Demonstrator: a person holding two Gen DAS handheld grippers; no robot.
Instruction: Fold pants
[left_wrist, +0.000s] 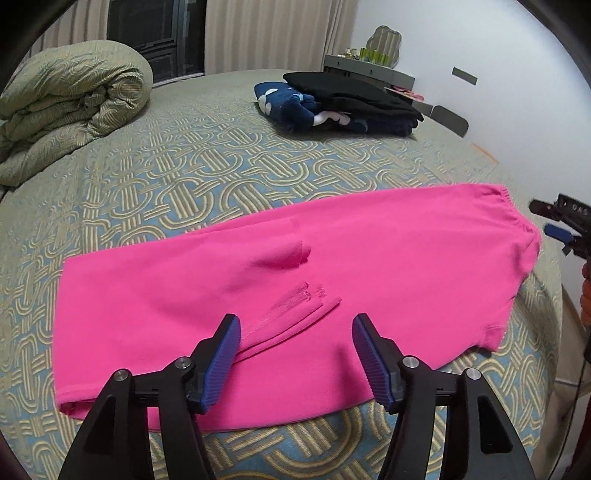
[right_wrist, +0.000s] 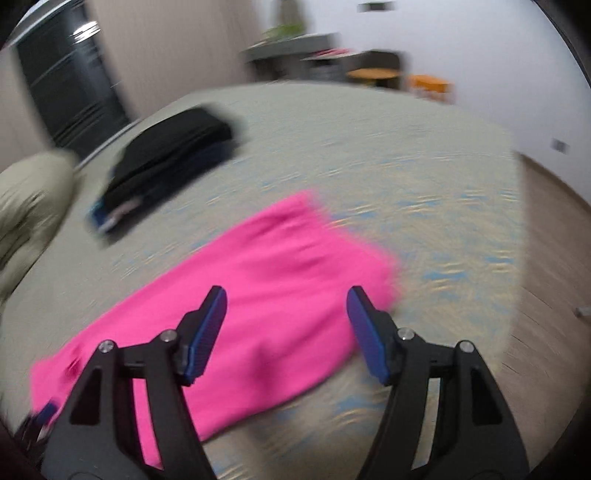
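While a rolled quilt (left_wrist: 70, 96) sits far left on the bed (left_wrist: 207, 166), pink pants (left_wrist: 295, 295) lie flat, folded lengthwise, along the near edge. Left gripper (left_wrist: 295, 325) hovers over them, jaws wide, holding nothing. Dark folded clothes (left_wrist: 343, 103) lie behind. Right gripper (right_wrist: 286, 295) also gapes wide, empty, above the pants' waistband end; its view is blurred.
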